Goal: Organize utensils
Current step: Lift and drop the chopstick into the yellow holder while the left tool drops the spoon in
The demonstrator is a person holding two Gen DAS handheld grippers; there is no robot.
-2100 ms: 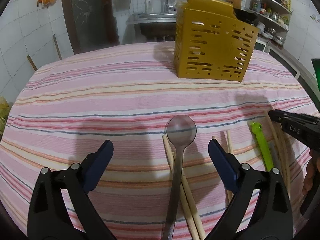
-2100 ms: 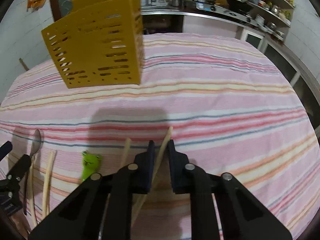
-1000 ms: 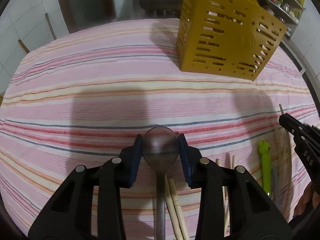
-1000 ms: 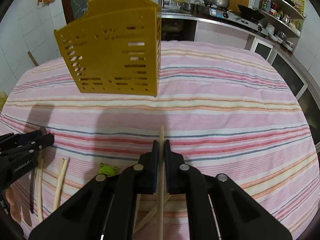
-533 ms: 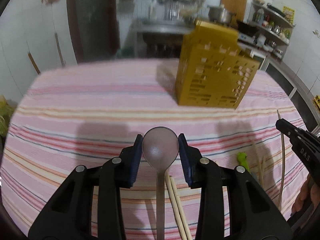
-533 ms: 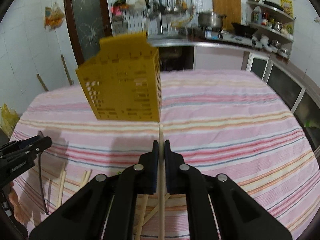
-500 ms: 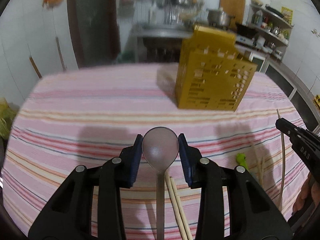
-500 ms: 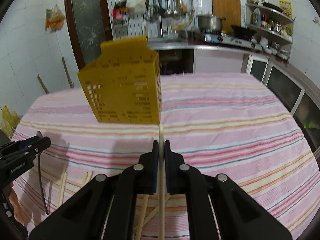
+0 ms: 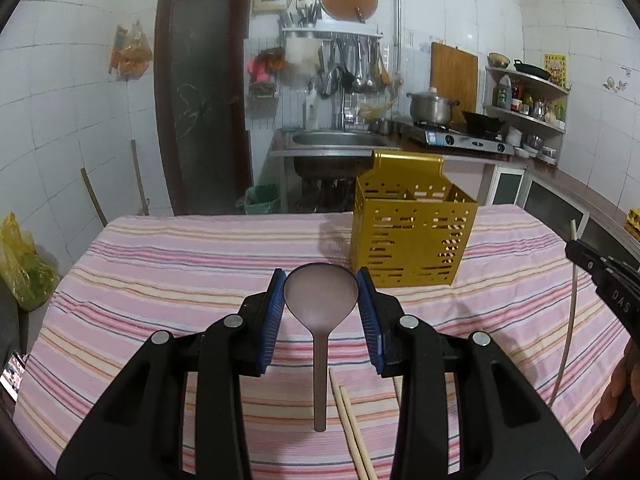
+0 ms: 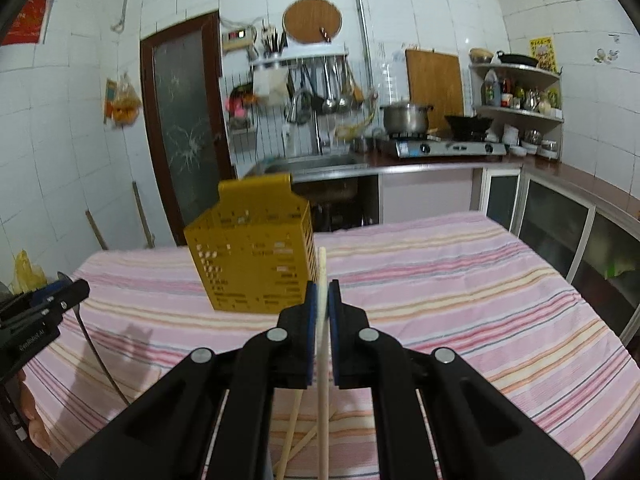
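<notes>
One striped table carries one yellow caddy; the left gripper clamps one spoon by its bowl, lifted; the right gripper pinches one chopstick; two chopsticks lie below the spoon

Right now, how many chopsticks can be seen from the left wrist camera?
4: one chopstick in the right gripper, a pair side by side on the cloth below the spoon, one peeking behind the left gripper. Others may be hidden.
</notes>
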